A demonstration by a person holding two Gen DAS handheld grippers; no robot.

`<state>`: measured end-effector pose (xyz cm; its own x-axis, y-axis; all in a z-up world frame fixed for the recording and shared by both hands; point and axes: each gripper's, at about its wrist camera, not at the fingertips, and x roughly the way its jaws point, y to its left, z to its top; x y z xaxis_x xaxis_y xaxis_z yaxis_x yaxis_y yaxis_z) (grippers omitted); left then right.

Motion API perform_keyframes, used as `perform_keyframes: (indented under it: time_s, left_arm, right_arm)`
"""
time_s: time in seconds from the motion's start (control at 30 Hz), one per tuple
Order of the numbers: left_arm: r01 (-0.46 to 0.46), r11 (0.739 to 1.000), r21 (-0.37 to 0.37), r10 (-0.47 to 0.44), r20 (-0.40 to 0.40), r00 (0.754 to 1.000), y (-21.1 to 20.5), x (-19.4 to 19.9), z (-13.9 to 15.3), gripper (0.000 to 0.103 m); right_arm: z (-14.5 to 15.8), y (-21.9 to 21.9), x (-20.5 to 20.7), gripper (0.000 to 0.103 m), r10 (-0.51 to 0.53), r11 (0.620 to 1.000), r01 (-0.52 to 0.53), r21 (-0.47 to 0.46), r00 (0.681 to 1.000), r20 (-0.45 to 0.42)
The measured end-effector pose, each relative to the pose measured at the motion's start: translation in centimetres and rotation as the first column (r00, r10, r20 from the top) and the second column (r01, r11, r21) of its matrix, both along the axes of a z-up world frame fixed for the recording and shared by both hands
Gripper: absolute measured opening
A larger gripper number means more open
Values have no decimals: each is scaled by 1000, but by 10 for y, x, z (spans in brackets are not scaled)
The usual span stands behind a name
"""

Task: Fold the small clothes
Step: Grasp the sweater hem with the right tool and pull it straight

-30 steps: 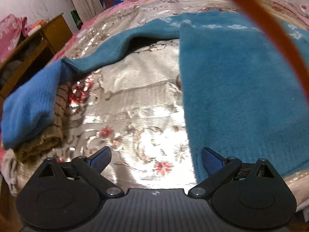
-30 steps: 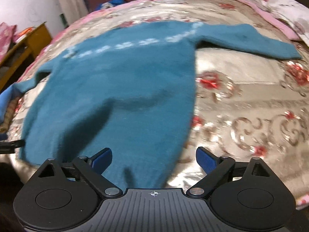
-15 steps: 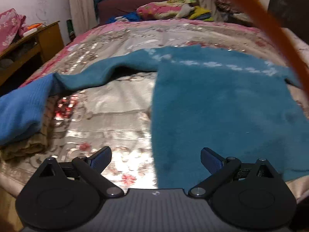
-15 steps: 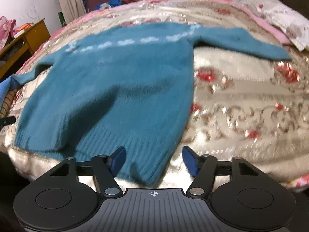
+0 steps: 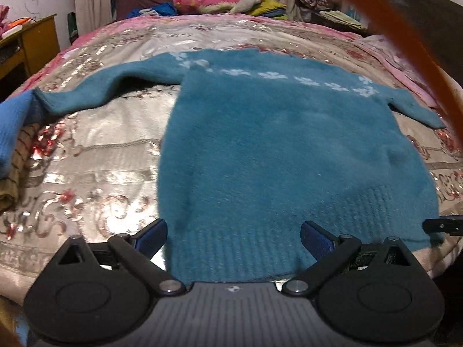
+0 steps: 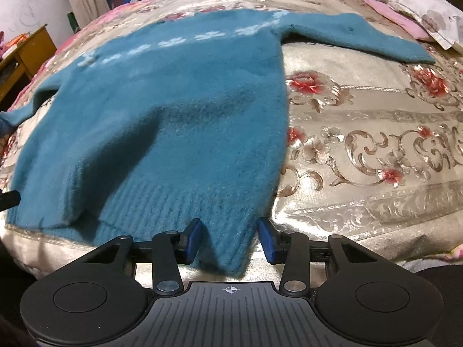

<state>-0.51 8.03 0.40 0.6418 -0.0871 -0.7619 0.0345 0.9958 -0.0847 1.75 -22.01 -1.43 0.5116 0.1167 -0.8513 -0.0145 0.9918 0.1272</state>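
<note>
A small teal knit sweater (image 5: 277, 150) with a row of white flowers lies flat on the bed, sleeves spread, ribbed hem nearest me. My left gripper (image 5: 233, 238) is open, its blue pads either side of the hem's left part. My right gripper (image 6: 230, 241) is partly closed, its pads close around the hem's right corner (image 6: 231, 248) with a small gap on each side; the sweater (image 6: 162, 110) fills that view's left.
The bed has a shiny floral cover (image 6: 361, 150). A folded blue cloth on a striped brown one (image 5: 11, 150) lies at the left edge. A wooden cabinet (image 5: 37, 40) stands left. Pillows and clothes (image 5: 220, 0) pile at the head. An orange cable (image 5: 419, 57) crosses the left view.
Both grippers pulled back to the sweater's hem at the near bed edge. The left one shifted right onto the hem. The right one's jaws narrowed around the hem corner.
</note>
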Motion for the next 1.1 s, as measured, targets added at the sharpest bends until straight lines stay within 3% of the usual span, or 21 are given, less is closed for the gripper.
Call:
perform_keyframes:
  time_s: [0.07, 0.13, 0.17, 0.2, 0.3, 0.5, 0.73, 0.8, 0.97, 1.1]
  left_arm:
    - [10, 1000, -7, -10, -5, 1000, -3, 1, -2, 103]
    - [18, 1000, -14, -18, -6, 1000, -6, 1, -2, 103]
    - [22, 1000, -16, -22, -4, 1000, -6, 1, -1, 103]
    - [26, 1000, -18, -26, -2, 1000, -7, 0, 0, 103]
    - [34, 999, -32, -34, 5, 999, -7, -1, 3, 103]
    - [55, 997, -58, -55, 11, 998, -10, 2, 2, 103]
    - [70, 997, 19, -69, -48, 996, -19, 8, -27, 103]
    - [82, 996, 35, -80, -50, 996, -22, 8, -28, 103]
    - [104, 994, 42, -104, -9, 995, -28, 12, -14, 103]
    - [112, 993, 21, -113, 41, 993, -37, 19, -1, 103]
  right_arm:
    - [-1, 2, 0, 46, 2, 1000, -2, 1, 1000, 4]
    - [-1, 1, 1, 43, 10, 1000, -10, 2, 1000, 10]
    - [0, 0, 0, 36, 20, 1000, -20, 14, 1000, 16]
    - [1, -4, 0, 20, 23, 999, -24, 31, 1000, 17]
    - [13, -19, -5, 9, -4, 997, 1, 73, 999, 40]
    - [30, -52, -13, 8, -65, 990, 55, 127, 996, 69]
    - [3, -50, -11, 11, -94, 986, 95, 135, 996, -13]
    - [7, -50, -11, 17, -101, 985, 102, 137, 995, -14]
    - [29, -53, -21, 17, -122, 979, 112, 169, 991, 51]
    - [41, -40, -26, 18, -96, 990, 81, 114, 987, 128]
